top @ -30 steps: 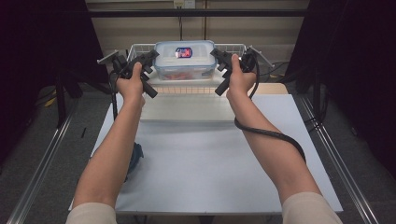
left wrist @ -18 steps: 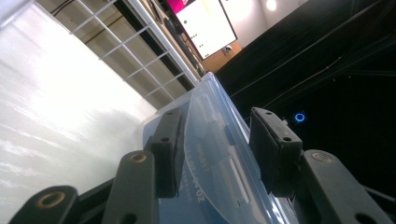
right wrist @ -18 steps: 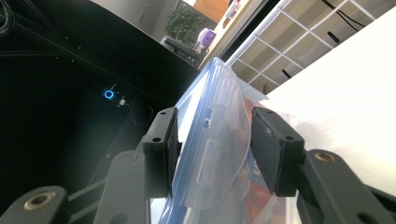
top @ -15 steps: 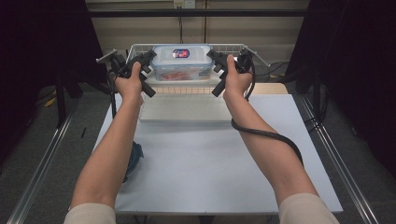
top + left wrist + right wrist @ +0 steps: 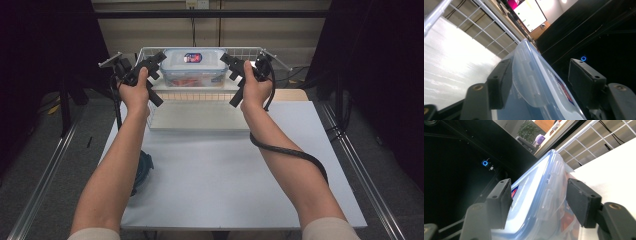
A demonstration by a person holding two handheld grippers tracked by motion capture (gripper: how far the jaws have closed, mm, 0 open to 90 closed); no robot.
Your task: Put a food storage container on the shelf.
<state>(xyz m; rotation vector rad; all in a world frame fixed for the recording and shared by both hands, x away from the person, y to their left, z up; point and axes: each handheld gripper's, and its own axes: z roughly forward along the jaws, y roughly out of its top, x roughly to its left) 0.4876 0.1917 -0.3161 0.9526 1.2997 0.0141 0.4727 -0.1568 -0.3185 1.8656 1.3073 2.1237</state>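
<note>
High view: clear lidded plastic food box (image 5: 194,67) in white wire basket (image 5: 150,52); left gripper (image 5: 156,62), right gripper (image 5: 227,62) flanking its ends, jaws just opened (pads off lid).

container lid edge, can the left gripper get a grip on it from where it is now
Probably yes: the left gripper already has the container lid edge between its jaws, which have just been opening, with nothing else in the gap.

Bright table (image 5: 210,165), dark surroundings; close views blurred with glare.
</note>
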